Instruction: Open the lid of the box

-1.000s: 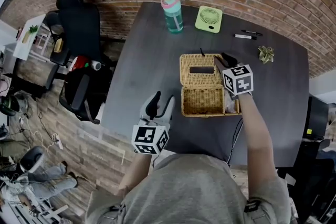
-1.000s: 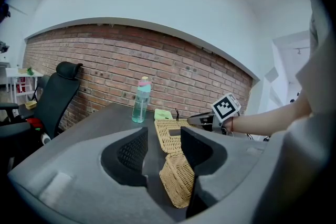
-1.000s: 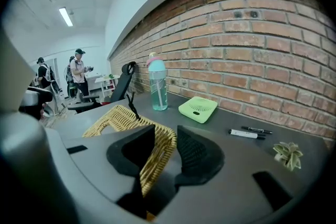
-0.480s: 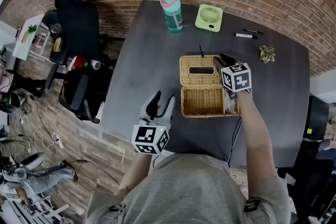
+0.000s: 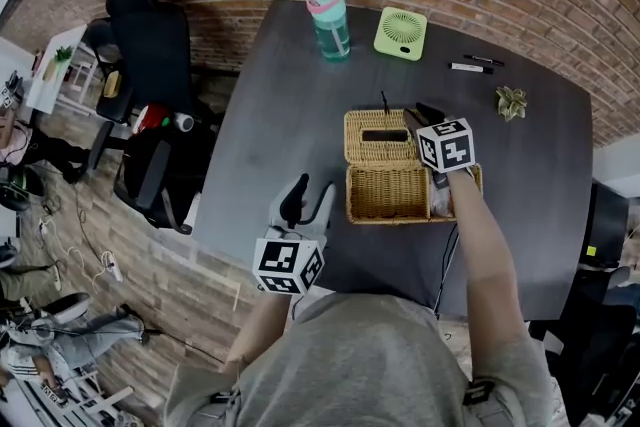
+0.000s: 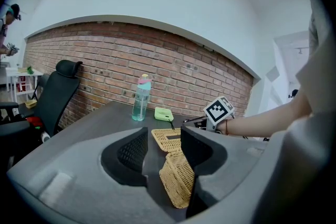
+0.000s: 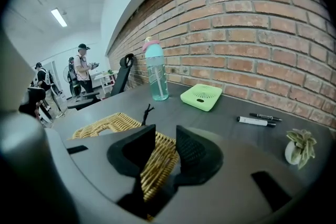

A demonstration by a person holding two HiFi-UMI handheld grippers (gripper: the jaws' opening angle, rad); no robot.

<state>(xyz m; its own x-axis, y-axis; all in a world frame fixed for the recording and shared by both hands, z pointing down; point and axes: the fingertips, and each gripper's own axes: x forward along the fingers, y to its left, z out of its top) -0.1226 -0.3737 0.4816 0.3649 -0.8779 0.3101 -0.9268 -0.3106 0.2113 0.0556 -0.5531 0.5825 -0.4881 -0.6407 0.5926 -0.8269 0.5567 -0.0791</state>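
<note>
A wicker box (image 5: 385, 193) stands in the middle of the dark table (image 5: 280, 115), and its lid (image 5: 380, 135) is swung back behind it. My right gripper (image 5: 422, 116) is at the lid's right edge. In the right gripper view the woven edge (image 7: 157, 162) fills the gap between the jaws, which are closing on it. My left gripper (image 5: 305, 200) hovers open to the near left of the box, apart from it. The left gripper view shows the box (image 6: 178, 181) beyond the open jaws, with nothing between them.
At the table's far side stand a teal bottle (image 5: 329, 22) and a green fan (image 5: 400, 33). Two pens (image 5: 470, 67) and a small plant (image 5: 511, 102) are at the far right. A black chair (image 5: 150, 45) is left of the table. People stand far off (image 7: 84, 68).
My right gripper has shifted slightly left and away with the lid's edge. The left gripper has barely moved.
</note>
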